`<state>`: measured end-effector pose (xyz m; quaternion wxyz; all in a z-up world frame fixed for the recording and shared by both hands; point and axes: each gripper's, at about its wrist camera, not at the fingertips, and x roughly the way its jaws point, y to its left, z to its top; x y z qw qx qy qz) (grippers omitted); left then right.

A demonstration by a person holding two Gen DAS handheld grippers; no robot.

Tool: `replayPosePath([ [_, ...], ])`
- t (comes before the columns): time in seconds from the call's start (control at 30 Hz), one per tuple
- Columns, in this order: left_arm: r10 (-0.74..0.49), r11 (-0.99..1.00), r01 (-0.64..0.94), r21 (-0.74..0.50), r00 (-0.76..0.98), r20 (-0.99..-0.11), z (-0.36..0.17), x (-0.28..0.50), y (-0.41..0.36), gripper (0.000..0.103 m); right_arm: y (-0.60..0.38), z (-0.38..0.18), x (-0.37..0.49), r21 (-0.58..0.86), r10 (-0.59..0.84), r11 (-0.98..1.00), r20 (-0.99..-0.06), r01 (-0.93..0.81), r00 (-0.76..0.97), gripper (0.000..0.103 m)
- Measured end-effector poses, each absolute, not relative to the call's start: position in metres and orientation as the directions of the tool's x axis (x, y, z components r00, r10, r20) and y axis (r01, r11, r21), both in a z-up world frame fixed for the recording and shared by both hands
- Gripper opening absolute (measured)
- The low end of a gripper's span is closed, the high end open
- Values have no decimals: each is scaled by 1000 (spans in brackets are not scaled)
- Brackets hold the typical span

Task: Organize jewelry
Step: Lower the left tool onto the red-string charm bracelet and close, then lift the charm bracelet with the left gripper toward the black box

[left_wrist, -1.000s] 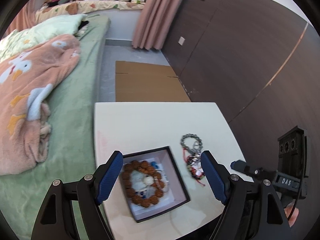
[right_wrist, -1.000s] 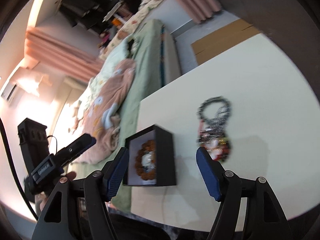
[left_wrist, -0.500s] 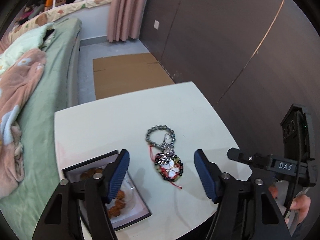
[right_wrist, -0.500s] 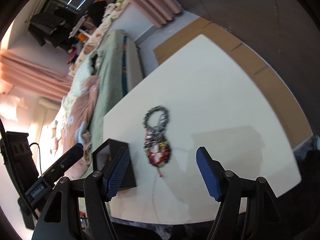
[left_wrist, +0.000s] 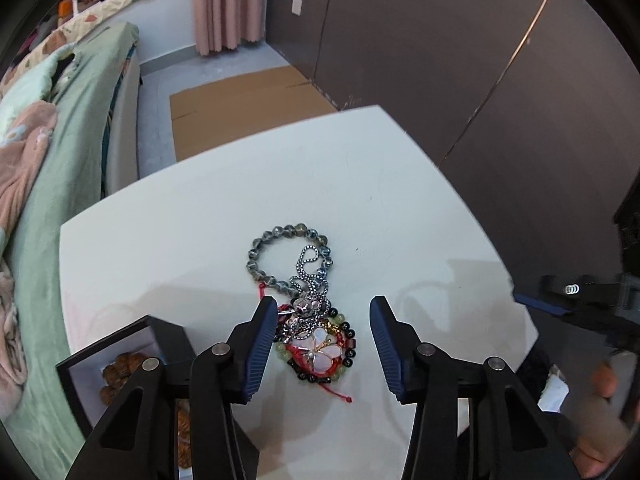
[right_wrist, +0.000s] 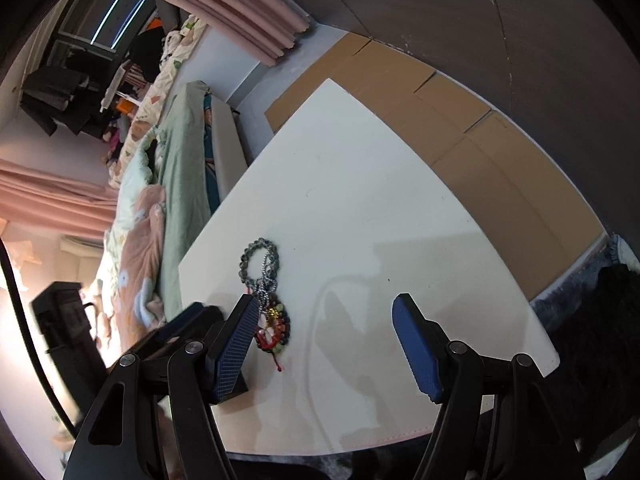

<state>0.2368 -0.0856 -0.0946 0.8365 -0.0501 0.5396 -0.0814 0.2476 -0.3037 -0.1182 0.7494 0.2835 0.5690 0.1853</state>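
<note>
A tangle of jewelry lies on the white table [left_wrist: 400, 200]. It holds a grey bead bracelet [left_wrist: 280, 240], a silver chain [left_wrist: 310, 280] and a red, green and black bead bracelet with a pink flower charm [left_wrist: 320, 354]. My left gripper [left_wrist: 323, 308] hangs over the tangle. Its jaws are closing with the flower bracelet between the blue pads, which stand clear of it. My right gripper [right_wrist: 325, 308] is open and empty. The tangle [right_wrist: 270, 324] lies just beside its left fingertip.
A black box [left_wrist: 168, 336] holding a brown bead bracelet [left_wrist: 120, 362] sits at the table's near left corner. A bed with green and pink bedding [left_wrist: 60, 184] runs along the left. Flat cardboard [left_wrist: 240, 108] lies on the floor beyond the table, and a dark wall [left_wrist: 440, 60] stands on the right.
My left gripper swung from above the black box to above the jewelry tangle, came lower, and its jaws narrowed. The right gripper shifted so the tangle now lies by its left finger.
</note>
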Motion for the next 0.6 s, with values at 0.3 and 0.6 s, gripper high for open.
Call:
replayPosePath([
  [0.3,-106,994,56,-92,332,-937,-131,253,-93,39,-306,-117,250,630,591,775,-751,50,294,70],
  [0.6,-115,993,73,-94,397,-911,-109,244,-84,17,-290,-123,251,608,585,794,-769,14,256,70],
])
